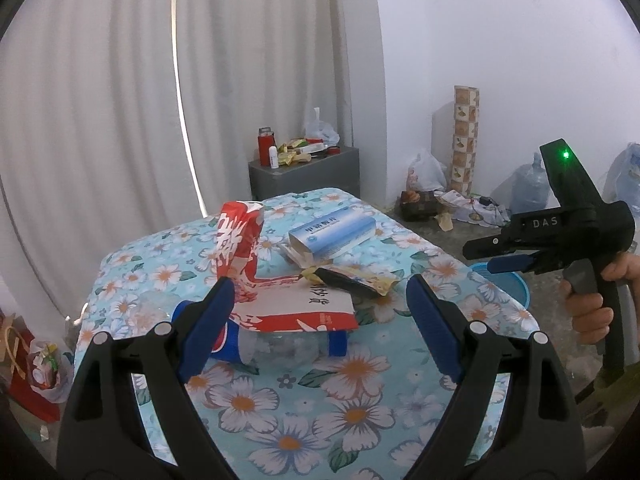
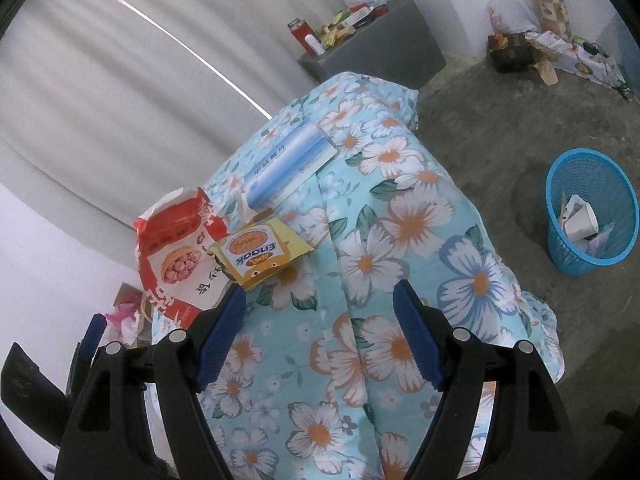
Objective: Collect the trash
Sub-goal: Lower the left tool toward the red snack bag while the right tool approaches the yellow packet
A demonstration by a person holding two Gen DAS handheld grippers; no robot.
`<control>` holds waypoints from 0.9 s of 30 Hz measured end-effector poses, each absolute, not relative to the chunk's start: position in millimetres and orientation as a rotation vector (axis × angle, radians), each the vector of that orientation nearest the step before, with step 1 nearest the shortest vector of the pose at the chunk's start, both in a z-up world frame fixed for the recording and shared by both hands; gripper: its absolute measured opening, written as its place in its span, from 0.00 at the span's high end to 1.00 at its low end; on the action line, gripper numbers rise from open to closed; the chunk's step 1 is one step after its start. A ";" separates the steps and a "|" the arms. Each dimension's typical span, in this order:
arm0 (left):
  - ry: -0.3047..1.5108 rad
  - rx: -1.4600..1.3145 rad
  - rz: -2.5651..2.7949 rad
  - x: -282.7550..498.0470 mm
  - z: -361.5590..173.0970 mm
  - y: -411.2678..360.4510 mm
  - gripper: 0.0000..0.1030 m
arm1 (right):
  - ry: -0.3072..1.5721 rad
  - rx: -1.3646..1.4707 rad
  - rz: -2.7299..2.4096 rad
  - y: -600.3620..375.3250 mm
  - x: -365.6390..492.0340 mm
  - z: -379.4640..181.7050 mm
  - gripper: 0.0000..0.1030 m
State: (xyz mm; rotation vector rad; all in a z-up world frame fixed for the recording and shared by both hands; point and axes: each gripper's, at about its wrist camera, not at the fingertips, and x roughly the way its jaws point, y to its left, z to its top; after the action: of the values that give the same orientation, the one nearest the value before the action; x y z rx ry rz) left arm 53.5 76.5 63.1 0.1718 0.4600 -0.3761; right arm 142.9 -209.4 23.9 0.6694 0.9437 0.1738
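Note:
Trash lies on a table under a floral cloth [image 1: 280,420]. A red and white paper bag [image 1: 240,248] stands crumpled, its lower part draped over a clear plastic bottle with a blue label [image 1: 240,348]. Behind them are a blue and white box [image 1: 332,236] and a yellow snack wrapper [image 1: 352,280]. My left gripper [image 1: 320,284] hangs open over the bag and bottle, touching neither. My right gripper [image 2: 320,290] is open above bare cloth [image 2: 400,240], just right of the bag [image 2: 176,248] and the wrapper [image 2: 260,254]. The box [image 2: 288,168] lies farther back.
A blue plastic basket [image 2: 592,212] holding paper scraps stands on the concrete floor right of the table. A grey cabinet [image 1: 304,172] with bottles and clutter is behind the table, by white curtains. Bags and a patterned roll [image 1: 466,140] line the far wall. A hand [image 1: 588,304] holds the right gripper [image 1: 478,258].

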 end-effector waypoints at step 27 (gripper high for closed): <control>0.439 0.106 -0.282 63.4 58.1 96.3 0.19 | 1.020 0.857 0.382 -189.2 170.0 -9.8 0.28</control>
State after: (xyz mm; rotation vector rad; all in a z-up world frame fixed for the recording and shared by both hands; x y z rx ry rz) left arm 63.4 96.3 58.1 0.1060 0.4386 -0.2819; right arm 170.0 -189.2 -9.8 0.8565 1.0203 0.3821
